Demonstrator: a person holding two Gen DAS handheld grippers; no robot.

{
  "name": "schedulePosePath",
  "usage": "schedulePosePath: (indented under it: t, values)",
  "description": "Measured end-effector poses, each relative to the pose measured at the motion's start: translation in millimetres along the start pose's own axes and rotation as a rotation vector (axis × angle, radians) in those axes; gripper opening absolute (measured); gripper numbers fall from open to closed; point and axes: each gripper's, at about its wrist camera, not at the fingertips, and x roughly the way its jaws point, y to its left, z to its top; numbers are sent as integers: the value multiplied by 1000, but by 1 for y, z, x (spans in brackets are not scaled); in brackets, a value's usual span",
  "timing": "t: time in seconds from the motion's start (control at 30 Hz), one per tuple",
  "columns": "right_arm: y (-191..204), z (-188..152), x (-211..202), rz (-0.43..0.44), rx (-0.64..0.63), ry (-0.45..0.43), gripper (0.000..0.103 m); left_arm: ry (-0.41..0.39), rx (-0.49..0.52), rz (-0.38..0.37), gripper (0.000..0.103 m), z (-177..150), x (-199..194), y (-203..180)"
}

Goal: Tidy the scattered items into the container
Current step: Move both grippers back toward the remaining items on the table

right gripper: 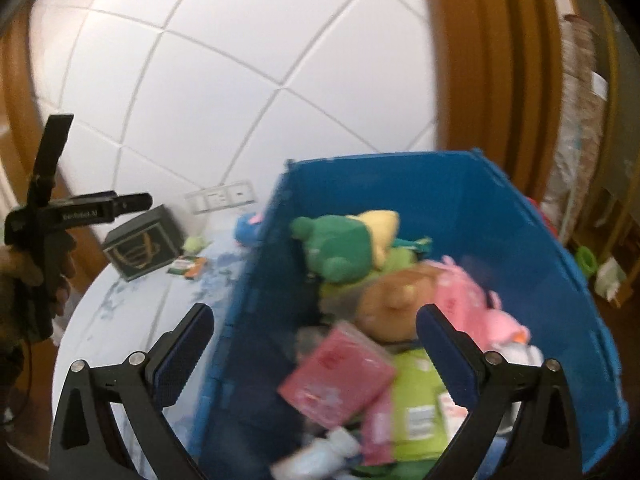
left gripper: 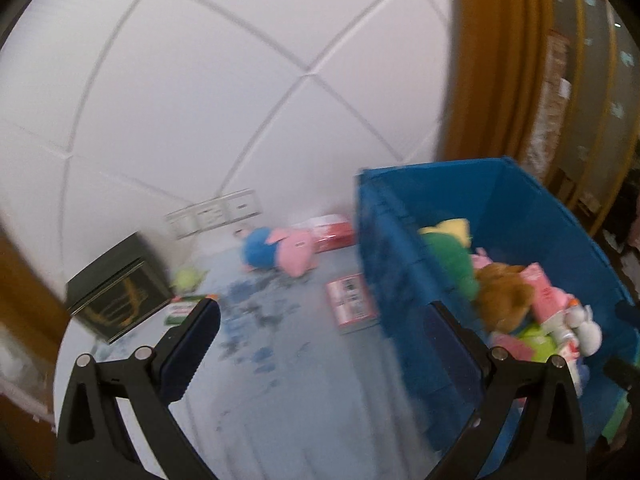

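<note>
Bin point(left gripper: 520, 216), blue, was seen part-filled w/ toys, at right. Pig plush point(left gripper: 280, 250) lay on table point(left gripper: 288, 380) beyond left gripper point(left gripper: 332, 344), long axis crosswise, nearer it than right gripper point(right gripper: 316, 344). Both jaws were spread, empty.

Black tool point(right gripper: 316, 344), blue pads point(right gripper: 182, 360), silver screws.

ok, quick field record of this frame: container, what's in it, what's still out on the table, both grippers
container: blue bin, on the table, open top
in bin: green plush, brown plush, pink packet, more blurred items
still out: pig plush, red box behind it, red-and-white card beside the bin, dark box, small green packet
left gripper: open, empty, over the table by the bin wall
right gripper: open, empty, over the bin
</note>
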Motion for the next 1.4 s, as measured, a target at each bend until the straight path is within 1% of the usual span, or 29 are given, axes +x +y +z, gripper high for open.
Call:
schedulePosePath:
  t: [0.1,0.3,0.5,0.7,0.8,0.93,1.0,1.07,1.17,1.3,1.4]
  values:
    - [29,2,8,34,-33,4,102,11,-37,31,103,-17,-6,34]
    - [86,5,19,87,-86,13,102,48,-75,90,103,-49,-13,99]
    - [136,1,33,104,-126,31,102,82,-113,116,103,-70,-9,146]
    - [169,-7,55,93,-129,71,102,122,-129,114,103,-88,13,183]
    - [184,-11,69,83,-133,92,102,148,-119,105,103,-95,32,197]
    - [202,-17,95,57,-141,124,102,187,-87,98,103,-102,67,217]
    - [206,-20,111,43,-139,139,102,194,-56,86,103,-104,85,224]
    - [211,-27,135,30,-131,169,102,202,13,67,103,-107,113,231]
    - [214,-38,167,22,-110,204,102,210,157,55,103,-110,154,237]
    - [213,-59,218,7,-85,250,102,209,378,22,103,-115,222,245]
    - [207,-78,255,-7,-46,282,102,222,472,-17,103,-115,272,253]
